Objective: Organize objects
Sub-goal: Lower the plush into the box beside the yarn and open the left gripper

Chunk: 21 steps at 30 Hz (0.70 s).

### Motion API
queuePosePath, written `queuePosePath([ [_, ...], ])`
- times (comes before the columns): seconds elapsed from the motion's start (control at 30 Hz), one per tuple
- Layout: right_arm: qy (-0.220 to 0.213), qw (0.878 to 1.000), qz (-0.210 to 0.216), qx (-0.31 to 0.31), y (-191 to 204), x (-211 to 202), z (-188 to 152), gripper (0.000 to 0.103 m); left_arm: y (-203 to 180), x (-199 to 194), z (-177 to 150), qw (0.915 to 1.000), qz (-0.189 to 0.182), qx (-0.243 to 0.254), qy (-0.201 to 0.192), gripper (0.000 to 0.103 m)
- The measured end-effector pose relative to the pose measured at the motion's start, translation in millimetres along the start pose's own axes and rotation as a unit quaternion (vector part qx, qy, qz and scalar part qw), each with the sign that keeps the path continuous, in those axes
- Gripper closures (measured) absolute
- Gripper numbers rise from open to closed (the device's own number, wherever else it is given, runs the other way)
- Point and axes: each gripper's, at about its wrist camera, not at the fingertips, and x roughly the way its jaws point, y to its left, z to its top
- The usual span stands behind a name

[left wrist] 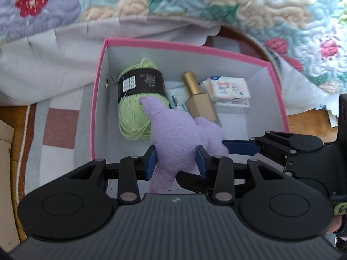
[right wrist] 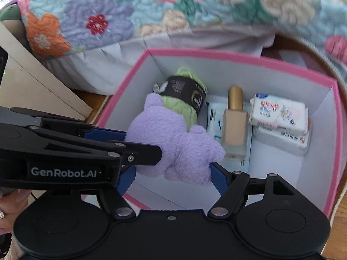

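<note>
Left wrist view: left tool (left wrist: 176, 159) and right tool (right wrist: 173, 169) both clamp the purple plush (left wrist: 175, 134) over the pink box (left wrist: 98, 82)'s near-left; uneven release risks toppling the gold-capped bottle (left wrist: 200, 101) beside the green yarn (left wrist: 134, 99).

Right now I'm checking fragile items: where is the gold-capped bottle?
The gold-capped bottle lies inside the pink box, between the green yarn on its left and the tissue packs on its right.
</note>
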Motion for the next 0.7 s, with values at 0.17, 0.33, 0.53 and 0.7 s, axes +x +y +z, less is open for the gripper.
queuePosePath([
  [0.17, 0.01, 1.0, -0.004, -0.003, -4.7, 21.9, 3.6, 0.025, 11.0, 18.6, -1.5, 0.9997, 0.003, -0.026, -0.003, 0.065],
  [0.33, 0.023, 1.0, 0.016, 0.008, -2.4, 34.3, 3.9, 0.024, 13.9, 17.7, -8.2, 0.999, 0.027, -0.035, -0.003, 0.065],
  [0.53, 0.033, 0.998, 0.033, 0.03, -9.4, 45.4, 0.1, 0.024, 11.5, 19.8, -11.3, 0.9987, 0.044, -0.019, -0.013, 0.062],
  [0.7, 0.028, 0.999, 0.029, 0.033, -13.2, 37.2, -4.3, 0.025, 7.4, 12.7, -16.3, 0.9972, 0.068, -0.003, -0.03, 0.051],
])
